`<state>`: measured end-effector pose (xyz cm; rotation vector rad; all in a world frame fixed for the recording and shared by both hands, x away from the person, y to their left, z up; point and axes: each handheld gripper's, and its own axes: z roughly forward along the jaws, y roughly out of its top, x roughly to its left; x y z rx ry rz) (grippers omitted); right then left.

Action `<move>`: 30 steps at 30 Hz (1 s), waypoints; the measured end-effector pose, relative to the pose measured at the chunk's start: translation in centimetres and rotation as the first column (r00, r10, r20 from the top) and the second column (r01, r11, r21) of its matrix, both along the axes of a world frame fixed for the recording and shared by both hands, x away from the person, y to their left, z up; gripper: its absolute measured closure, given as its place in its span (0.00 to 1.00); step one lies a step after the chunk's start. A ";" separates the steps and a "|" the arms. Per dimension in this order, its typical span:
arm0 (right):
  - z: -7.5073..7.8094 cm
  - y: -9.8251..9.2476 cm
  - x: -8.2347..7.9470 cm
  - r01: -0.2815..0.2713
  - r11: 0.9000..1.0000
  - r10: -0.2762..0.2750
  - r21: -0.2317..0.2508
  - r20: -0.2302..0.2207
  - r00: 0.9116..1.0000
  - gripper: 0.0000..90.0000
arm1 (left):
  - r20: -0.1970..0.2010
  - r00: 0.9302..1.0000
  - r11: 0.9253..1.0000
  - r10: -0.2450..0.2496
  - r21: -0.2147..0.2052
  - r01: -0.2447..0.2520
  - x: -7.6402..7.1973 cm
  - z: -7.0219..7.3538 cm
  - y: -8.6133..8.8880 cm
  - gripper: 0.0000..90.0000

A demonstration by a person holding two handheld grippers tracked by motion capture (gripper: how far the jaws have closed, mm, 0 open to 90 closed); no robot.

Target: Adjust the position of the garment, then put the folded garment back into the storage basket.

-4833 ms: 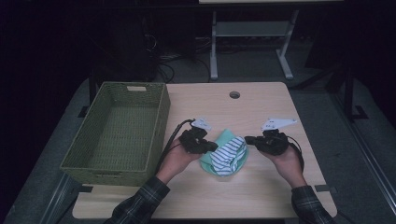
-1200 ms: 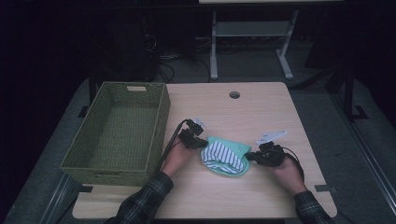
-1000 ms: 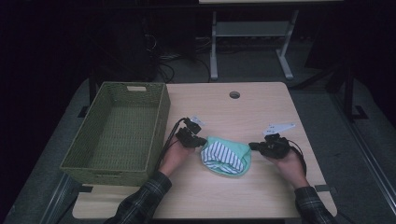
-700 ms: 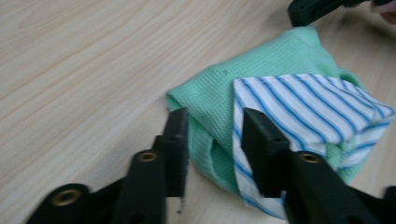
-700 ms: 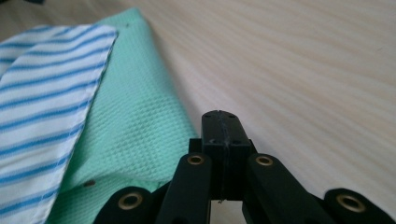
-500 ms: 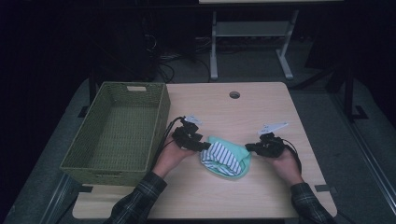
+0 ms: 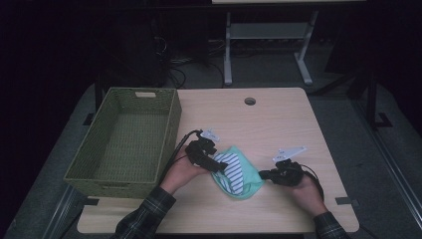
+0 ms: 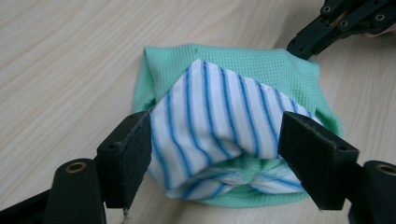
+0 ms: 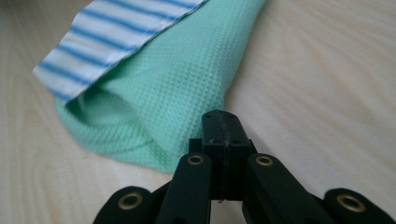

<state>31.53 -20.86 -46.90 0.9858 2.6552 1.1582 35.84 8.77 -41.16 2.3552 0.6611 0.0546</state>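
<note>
Cloth (image 7: 237, 172) folded mid-counter (image 7: 278, 124). Left claw (image 8: 215, 154) has just been opening, straddles striped flap, no pinch. Right claw (image 9: 223, 133) shut empty at 3 o'clock edge; should regrip low before lifting toward basket (image 7: 124, 139).

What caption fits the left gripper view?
Open left hand-held gripper straddles a folded green, blue-striped cloth on the table.

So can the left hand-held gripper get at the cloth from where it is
Probably yes: the left hand-held gripper has just been opening, its jaws either side of the cloth, nothing between.

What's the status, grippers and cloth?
Left gripper jaws just opened, straddling folded cloth. Right gripper shut, empty, at cloth's edge. Basket sits apart.
</note>
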 end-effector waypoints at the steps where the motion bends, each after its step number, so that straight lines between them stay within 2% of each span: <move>1: 0.0 0.1 -0.3 -0.004 1.000 0.004 0.000 -0.003 1.000 1.00 | 0.003 1.000 1.000 -0.009 0.007 0.009 -0.1 -0.1 0.0 0.27; 5: 0.0 0.2 -0.7 -0.013 1.000 0.013 -0.003 0.005 1.000 1.00 | 0.006 0.999 0.999 -0.042 0.033 0.042 -0.6 -0.5 -0.2 0.24; 10: 0.3 -0.5 -0.5 0.036 0.999 -0.037 0.016 0.026 0.999 1.00 | 0.007 0.997 0.995 -0.082 0.061 0.082 -1.3 -1.1 -0.7 0.20; 12: 0.4 -1.0 -0.3 0.061 0.998 -0.062 0.017 0.036 0.997 0.90 | 0.000 0.996 0.995 -0.084 0.059 0.084 -1.6 -1.4 -1.0 0.19; 13: 0.4 -1.2 -0.3 0.080 0.997 -0.080 0.017 0.039 0.996 0.85 | 0.006 0.995 0.992 -0.101 0.073 0.101 -1.6 -1.4 -1.1 0.19; 16: 0.4 -1.9 0.0 0.113 0.993 -0.114 0.018 0.059 0.992 0.75 | 0.000 0.995 0.992 -0.105 0.077 0.104 -2.1 -1.8 -1.4 0.17; 17: 0.4 -2.2 0.1 0.128 0.992 -0.129 0.020 0.065 0.989 0.72 | 0.003 0.992 0.988 -0.123 0.096 0.122 -2.1 -1.9 -1.4 0.17; 20: 0.4 -2.8 0.4 0.164 0.986 -0.165 0.020 0.088 0.982 0.60 | 0.003 0.990 0.983 -0.138 0.122 0.136 -2.2 -2.4 -1.5 0.16; 21: 0.4 -3.0 0.5 0.175 0.984 -0.176 0.018 0.089 0.980 0.58 | -0.005 0.993 0.987 -0.121 0.105 0.121 -2.4 -2.7 -1.7 0.16; 23: 0.2 -3.3 0.7 0.205 0.979 -0.206 0.016 0.089 0.975 0.49 | -0.010 0.990 0.981 -0.142 0.133 0.142 -2.3 -3.0 -1.7 0.16; 30: -0.5 -4.2 1.3 0.262 0.965 -0.259 -0.012 0.102 0.960 0.31 | -0.010 0.989 0.977 -0.147 0.158 0.146 -2.3 -4.0 -1.9 0.16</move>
